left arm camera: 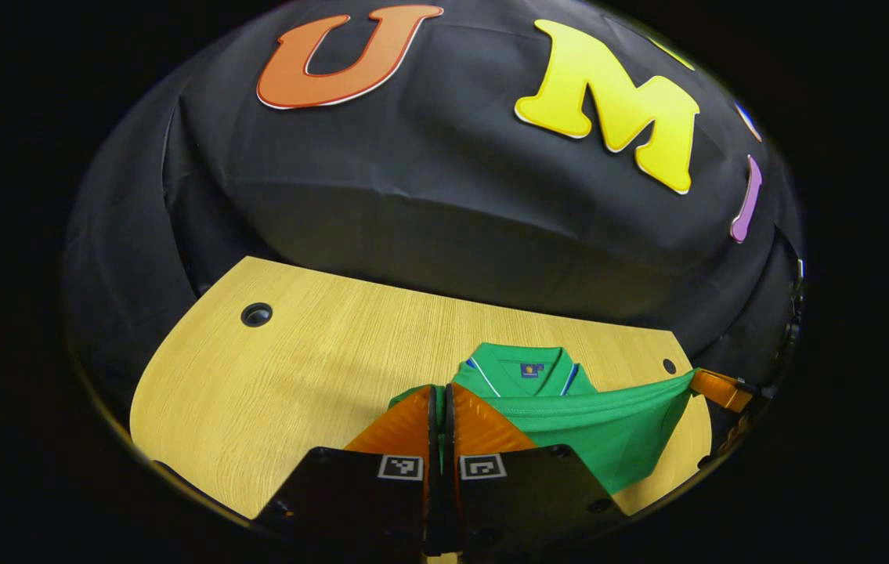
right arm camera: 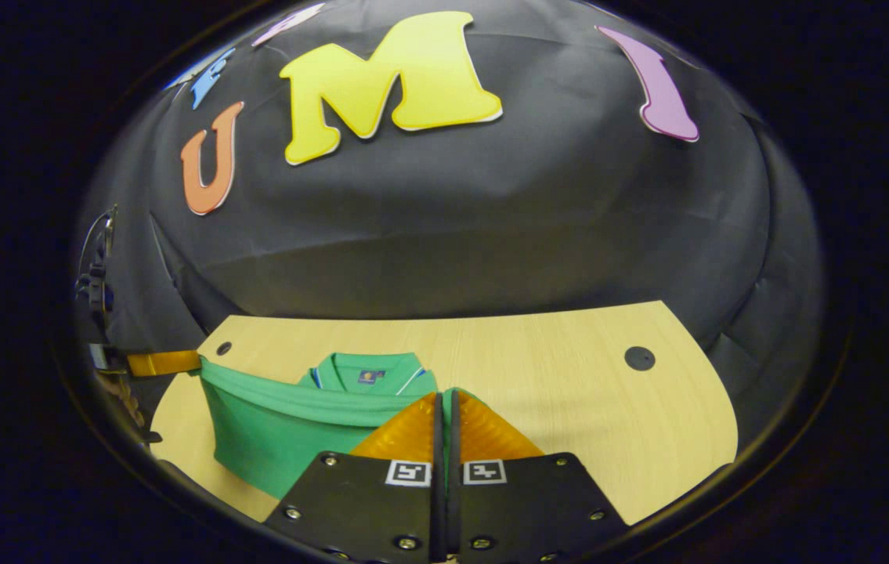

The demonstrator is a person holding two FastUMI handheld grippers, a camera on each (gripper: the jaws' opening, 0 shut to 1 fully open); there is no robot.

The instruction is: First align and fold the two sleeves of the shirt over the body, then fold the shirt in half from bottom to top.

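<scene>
Evidently, the bottom-to-top fold was in hand: the green shirt (left arm camera: 569,427) lay on the table (left arm camera: 272,392), its hem lifted and stretched taut between the left gripper (left arm camera: 442,392) and right gripper (right arm camera: 444,399), each pinching a corner. Next, the hem probably needed to be carried to the collar (right arm camera: 370,370) and laid level.

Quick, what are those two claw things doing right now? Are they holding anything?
Left gripper: closed, pinching the bottom edge of the green shirt, lifted off the table.
Right gripper: closed, pinching the same edge at its other end.
</scene>
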